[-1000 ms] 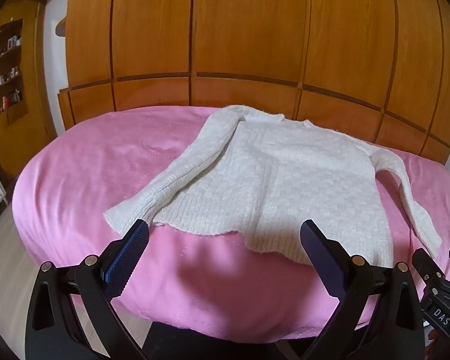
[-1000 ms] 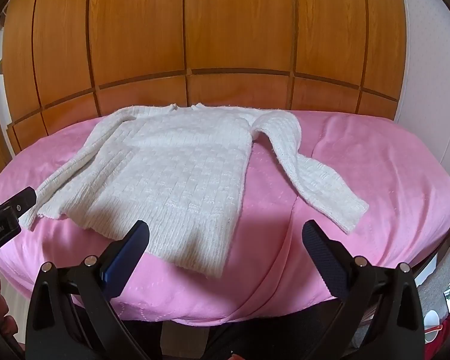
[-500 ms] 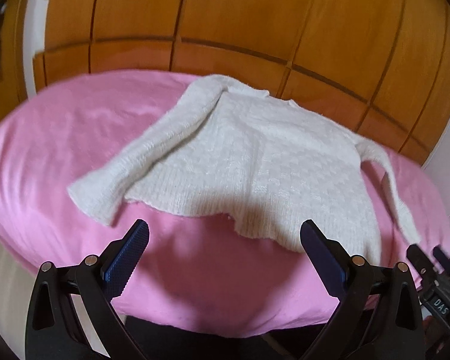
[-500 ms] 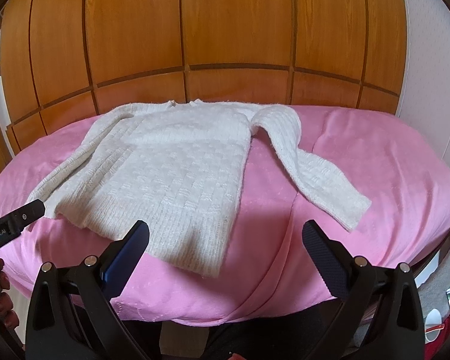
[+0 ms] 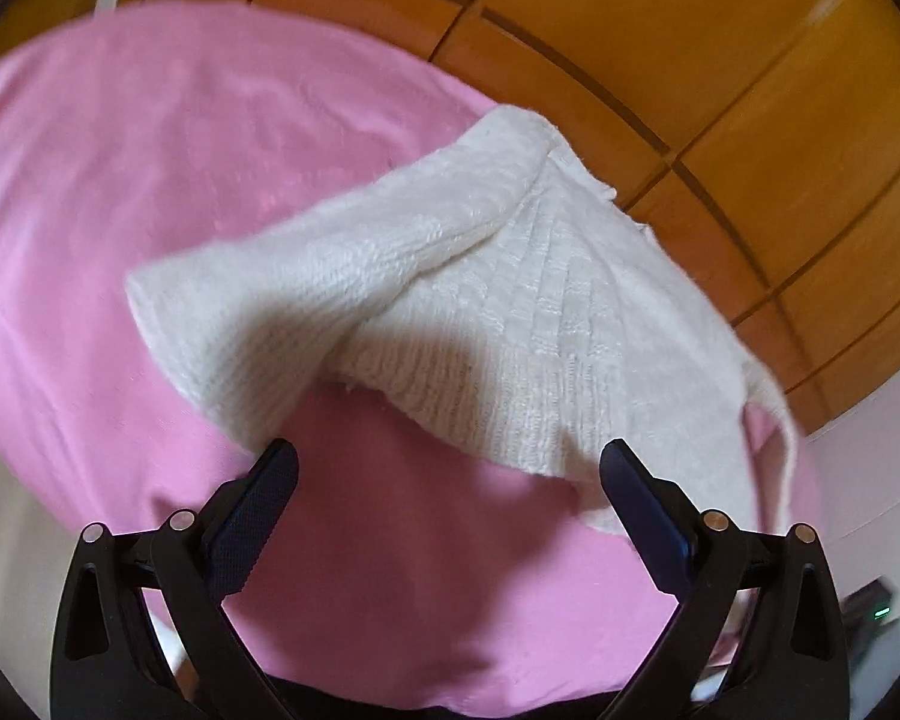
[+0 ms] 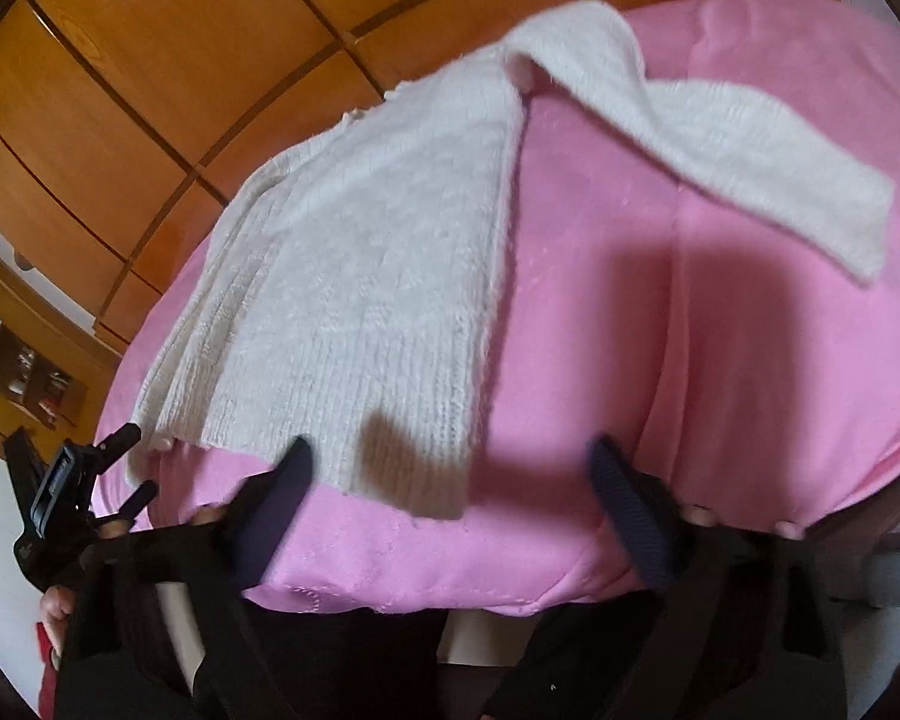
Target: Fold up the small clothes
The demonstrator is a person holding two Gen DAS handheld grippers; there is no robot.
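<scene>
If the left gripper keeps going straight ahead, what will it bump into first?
Probably the sweater: its bottom hem lies just ahead of the open left gripper, on the pink cover. Depth is hard to judge.

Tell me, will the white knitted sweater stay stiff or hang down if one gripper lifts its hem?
The white knitted sweater probably droops: its sleeve bends loosely over the pink bedcover. The fuzzy ribbed knit likely grips well.

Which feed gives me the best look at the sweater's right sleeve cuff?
The right wrist view. The right sleeve lies fully spread on the pink cover, its cuff end plain to see. The left wrist view shows only a thin strip of that sleeve at the sweater's far edge, cuff unclear.
</scene>
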